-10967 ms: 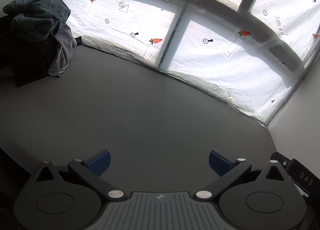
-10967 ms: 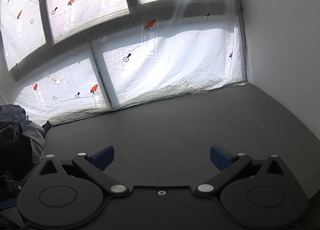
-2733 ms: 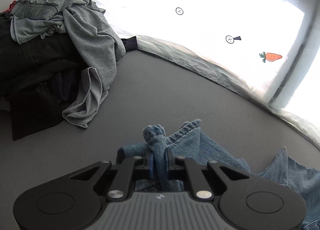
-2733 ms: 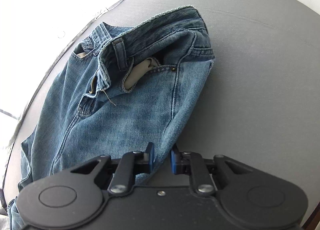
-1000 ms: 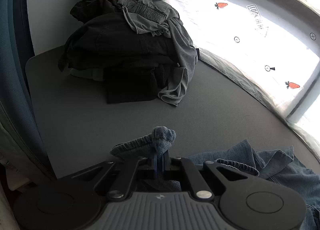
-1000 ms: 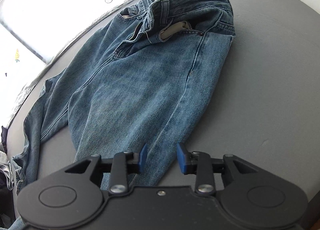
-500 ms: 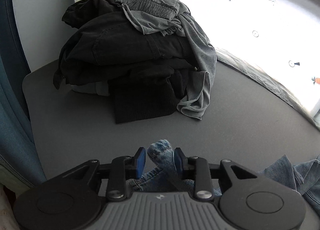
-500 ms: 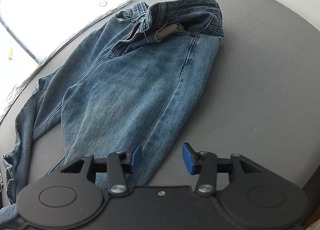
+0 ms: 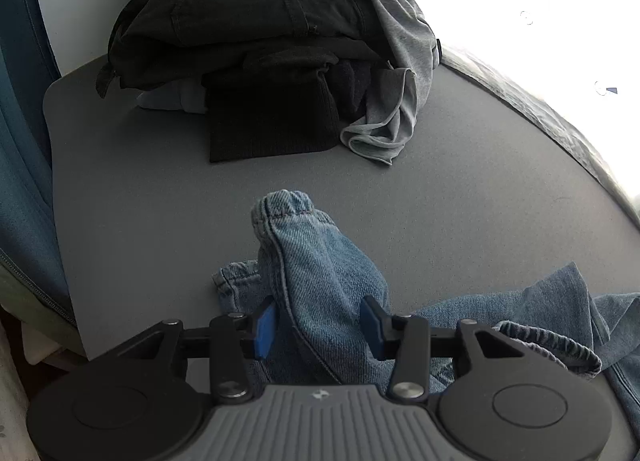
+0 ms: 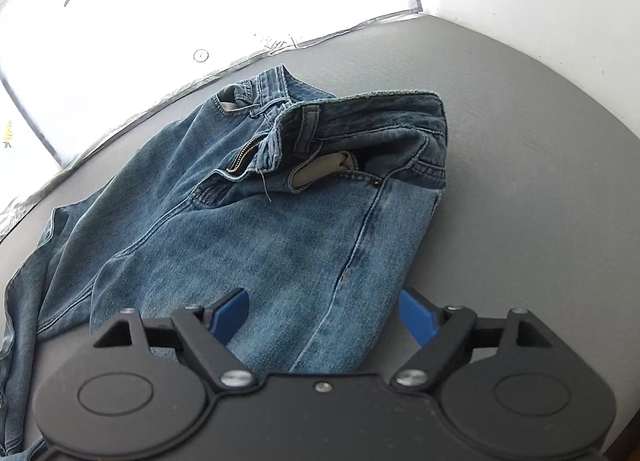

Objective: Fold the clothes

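A pair of blue jeans (image 10: pixel 280 229) lies spread on the grey table, waistband and open zipper toward the window. In the left wrist view a rumpled leg end of the jeans (image 9: pixel 312 261) lies bunched on the table. My left gripper (image 9: pixel 318 325) is open with that leg end lying loose between its fingers. My right gripper (image 10: pixel 324 311) is open wide, just above the side seam of the jeans near the hip, holding nothing.
A pile of dark and grey clothes (image 9: pixel 280 41) sits at the far left corner of the grey table (image 9: pixel 140 201). A bright plastic-covered window (image 10: pixel 160 1) runs along the back edge. A white wall (image 10: pixel 540 1) stands on the right. The table's left edge (image 9: pixel 60 221) is close.
Both grippers have opened wider and let go of the jeans. The leg end has dropped onto the table in front of the left gripper. The right gripper has moved closer to the waistband.
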